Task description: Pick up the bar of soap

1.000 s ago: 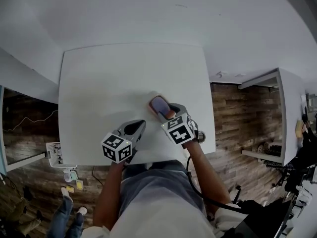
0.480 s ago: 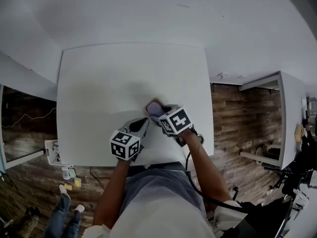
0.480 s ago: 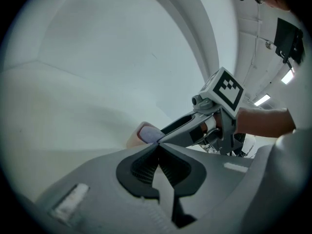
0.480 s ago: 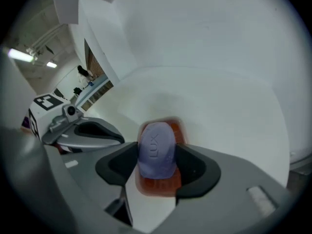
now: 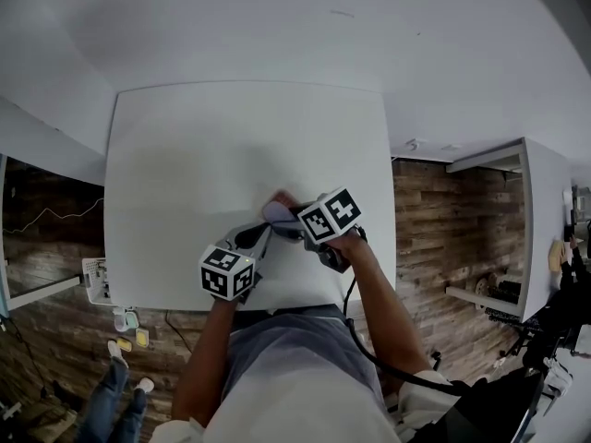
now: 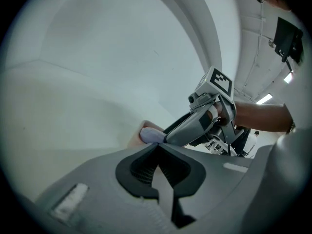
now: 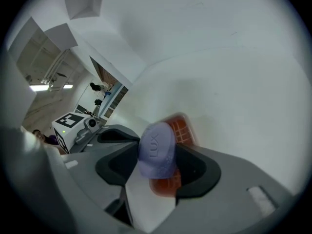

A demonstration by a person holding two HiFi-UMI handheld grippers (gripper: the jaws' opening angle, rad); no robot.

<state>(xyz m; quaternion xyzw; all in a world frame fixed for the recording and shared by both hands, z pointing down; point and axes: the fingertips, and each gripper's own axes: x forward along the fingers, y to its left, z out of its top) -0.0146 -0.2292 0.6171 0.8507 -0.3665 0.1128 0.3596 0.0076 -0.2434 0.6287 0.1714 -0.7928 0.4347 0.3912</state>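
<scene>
A lavender bar of soap (image 7: 157, 147) lies on an orange gridded dish (image 7: 183, 129) on the white table (image 5: 185, 155). My right gripper (image 7: 161, 154) points steeply down over it. Its jaws have just been opening and now stand wide, with the soap and dish between them. In the head view the soap (image 5: 276, 212) shows just ahead of the right gripper (image 5: 288, 221). My left gripper (image 5: 259, 234) is shut and empty, its tips just short of the soap. The left gripper view shows the soap (image 6: 152, 135) beyond my shut left gripper (image 6: 158, 149).
The table's front edge runs just under both grippers. A white desk (image 5: 526, 210) stands to the right over wood flooring. Small items (image 5: 129, 326) lie on the floor at the left. A cable (image 5: 369, 344) trails from the right gripper.
My right gripper has rolled, tipped downward and shifted left. The soap and dish now sit slightly further left and nearer the front edge. The left gripper edged closer to them.
</scene>
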